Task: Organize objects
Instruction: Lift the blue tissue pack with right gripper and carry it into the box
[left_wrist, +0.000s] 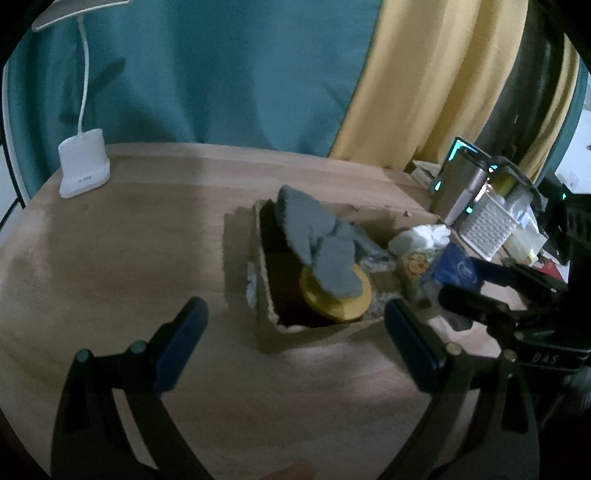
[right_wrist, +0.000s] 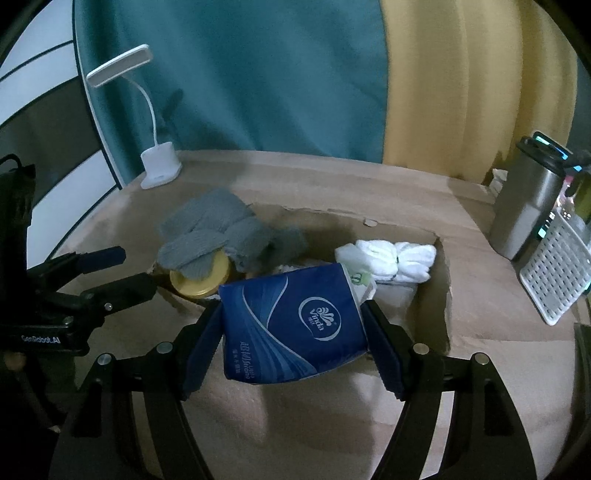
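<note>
Clamping a blue tissue pack (right_wrist: 291, 325) between both pads, the right gripper (right_wrist: 293, 343) holds it over the near edge of a shallow cardboard box (right_wrist: 443, 280) on the wooden table (right_wrist: 480, 332). Inside the box lie a yellow-lidded jar (right_wrist: 201, 282) under grey knitted cloth (right_wrist: 210, 232) at left and rolled white cloth (right_wrist: 391, 258) at right. The left gripper (left_wrist: 295, 339) hangs with jaws spread wide and nothing between them, just short of the box's left end. Farther back stand a white desk lamp (right_wrist: 160, 168) and a steel bottle (right_wrist: 524, 206).

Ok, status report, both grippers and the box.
Left hand-held gripper open, empty. Right hand-held gripper shut on tissue pack. Box crowded: gloves, towel.
</note>
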